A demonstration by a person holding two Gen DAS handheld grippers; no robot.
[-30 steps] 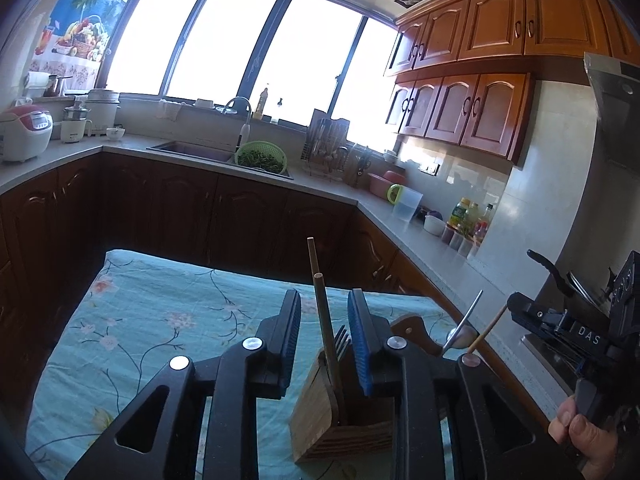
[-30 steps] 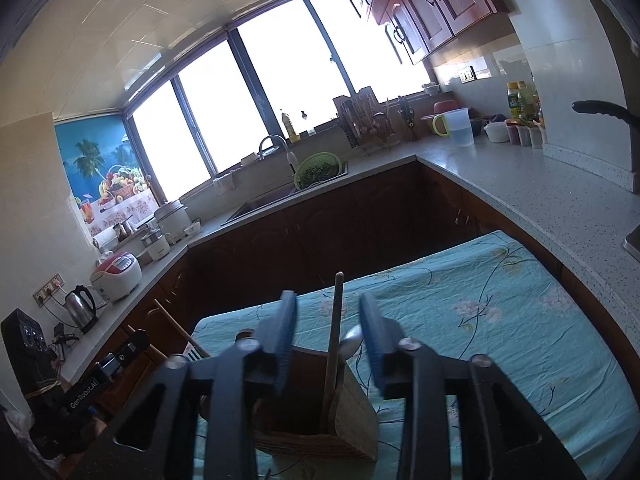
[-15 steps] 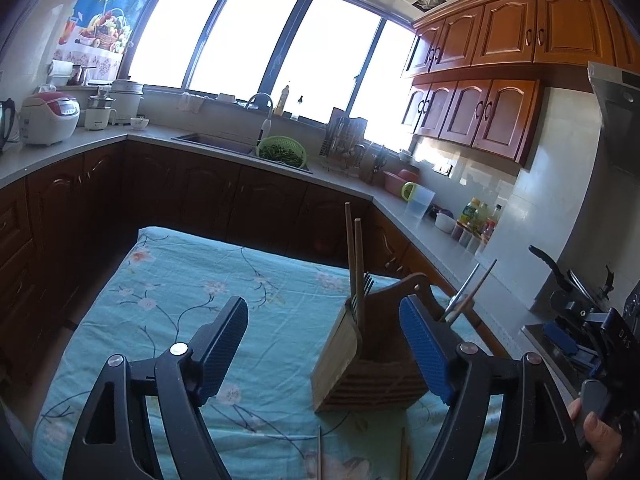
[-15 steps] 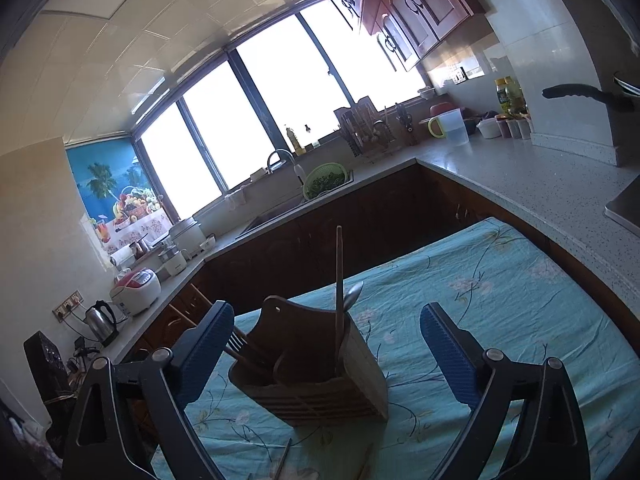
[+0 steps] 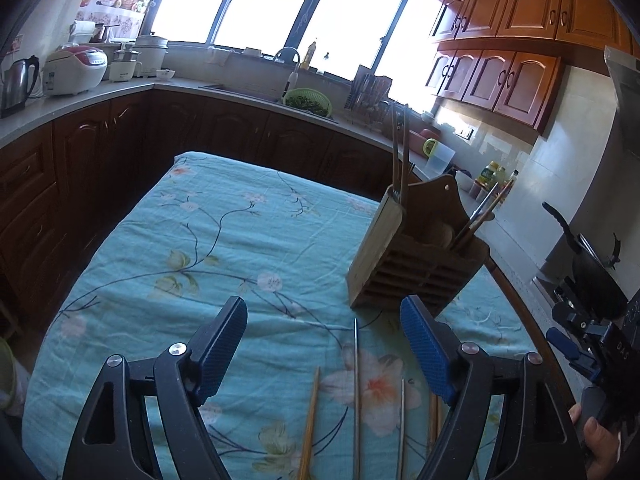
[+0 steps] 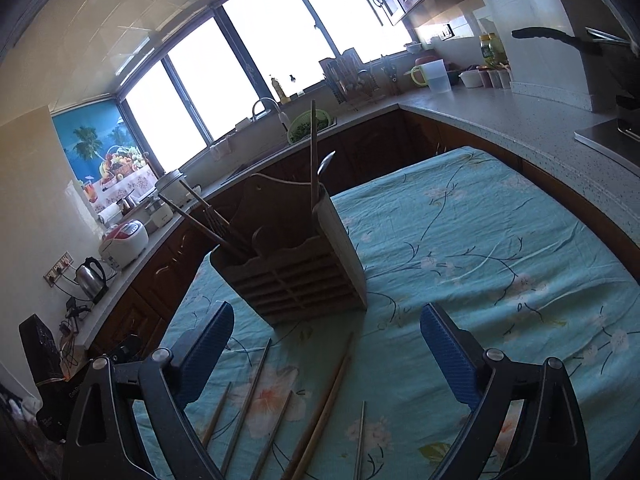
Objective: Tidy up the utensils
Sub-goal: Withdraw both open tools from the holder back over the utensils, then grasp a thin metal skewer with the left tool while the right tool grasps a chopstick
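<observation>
We hold both grippers spread, empty. Loose chopsticks (image 5: 355, 392) lie lengthwise toward twelve o'clock, between left gripper (image 5: 324, 354) fingers; holder (image 5: 416, 256) at one o'clock.

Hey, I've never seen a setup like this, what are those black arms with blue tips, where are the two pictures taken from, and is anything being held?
No robot here: a person holds a two-finger gripper in each hand, each carrying a camera looking along its fingers. One picture is from the left gripper, the other from the right gripper. Both are open and hold nothing. On the floral tablecloth stands a wooden utensil holder with some utensils already in it. Loose chopsticks, wooden and metal, lie in front.
</observation>
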